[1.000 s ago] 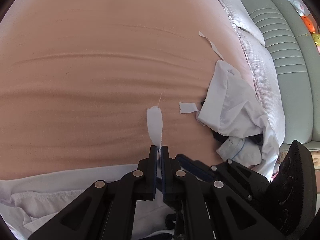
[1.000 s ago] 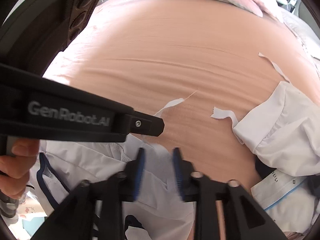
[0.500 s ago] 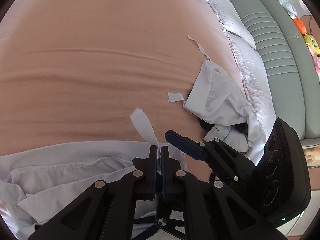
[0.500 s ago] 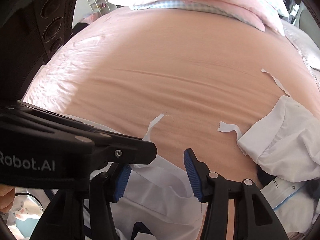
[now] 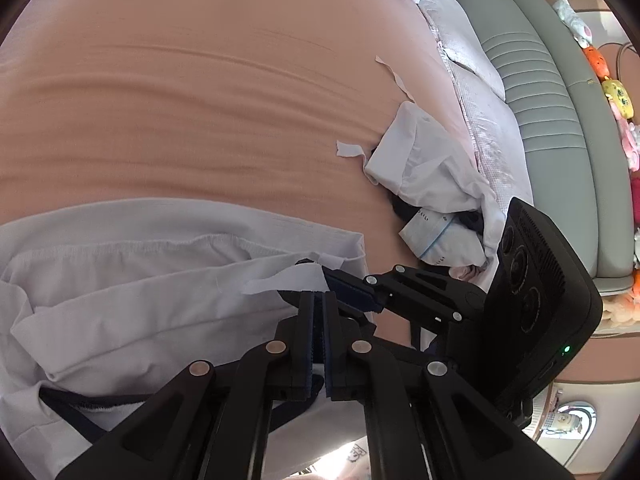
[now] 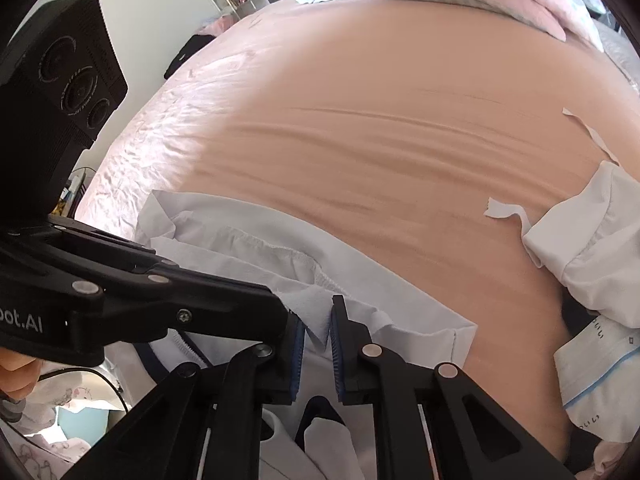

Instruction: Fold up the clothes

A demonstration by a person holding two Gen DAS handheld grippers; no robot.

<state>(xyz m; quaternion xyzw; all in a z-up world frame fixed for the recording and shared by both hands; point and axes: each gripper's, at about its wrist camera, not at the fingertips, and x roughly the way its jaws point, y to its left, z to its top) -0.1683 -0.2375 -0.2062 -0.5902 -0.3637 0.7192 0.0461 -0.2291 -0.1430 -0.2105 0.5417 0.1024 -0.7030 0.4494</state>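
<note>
The pale white garment with elasticated waistband and navy trim (image 5: 132,280) is laid across the near edge of the peach-coloured bed sheet (image 5: 192,92), its upper hem lying flat on the sheet and its lower part hanging off the near edge; the same garment is seen in the right wrist view (image 6: 248,248) beneath both tools.

The left gripper (image 5: 319,304) is fully closed; its two black jaws with blue pads stand pressed together, and a narrow white fabric strip of the garment (image 5: 288,280) is seen leading out from between the tips, so the strip is pinched. In the right wrist view the left gripper (image 6: 294,322) is seen entering from the left, its tip just beside the right tool.

The right gripper (image 6: 317,334) has just been closing; its jaws stand nearly together, with a small raised fold of the white cloth (image 6: 316,312) pinched between the blue pads. In the left wrist view the right gripper (image 5: 340,284) is seen reaching in from the right, its tip touching the same strip.

A second crumpled white garment pile (image 5: 428,172) lies well apart, at the right side of the sheet, with a white bag bearing a blue line (image 5: 436,236) against it; a grey-green padded headboard (image 5: 540,120) stands beyond; a part of a hand (image 6: 16,368) is visible at the left edge.
</note>
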